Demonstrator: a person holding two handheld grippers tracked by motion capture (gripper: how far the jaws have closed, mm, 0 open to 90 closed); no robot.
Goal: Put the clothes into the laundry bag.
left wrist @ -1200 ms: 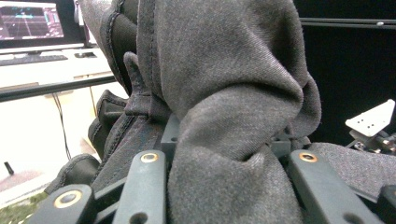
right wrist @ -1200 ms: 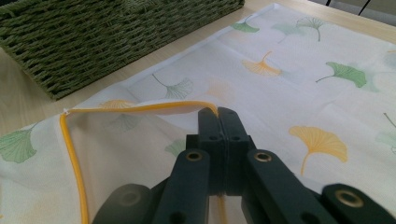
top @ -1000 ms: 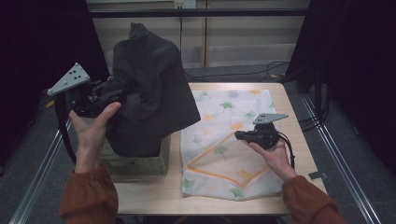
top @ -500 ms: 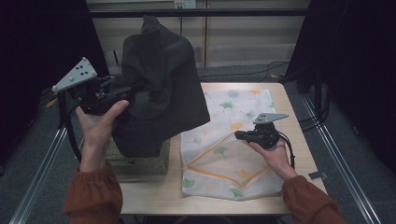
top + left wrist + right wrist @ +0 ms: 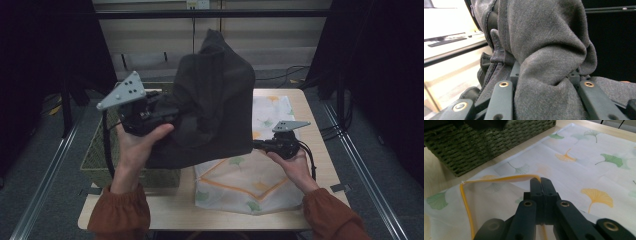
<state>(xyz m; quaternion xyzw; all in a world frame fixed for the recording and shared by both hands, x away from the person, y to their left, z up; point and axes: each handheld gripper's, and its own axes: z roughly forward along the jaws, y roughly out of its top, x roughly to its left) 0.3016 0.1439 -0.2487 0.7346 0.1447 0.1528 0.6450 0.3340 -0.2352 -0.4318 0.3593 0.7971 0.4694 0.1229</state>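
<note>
Pale wooden table [image 5: 280, 216] under leaf-print cloth [image 5: 250, 180], dark curtains [image 5: 385, 60] around

A pale wooden table [image 5: 310, 130] is seen from above, and 2 things are laid directly on it — a woven green basket [image 5: 100, 160] at its left edge and a white cloth [image 5: 250, 185] printed with green and orange ginkgo leaves, spread flat just beside the basket, with 1 orange-edged corner folded over.

Left tongs [image 5: 172, 112] carried dark garment [image 5: 215, 100] rightward, now hanging partly over the leaf-print cloth [image 5: 240, 185].
</note>
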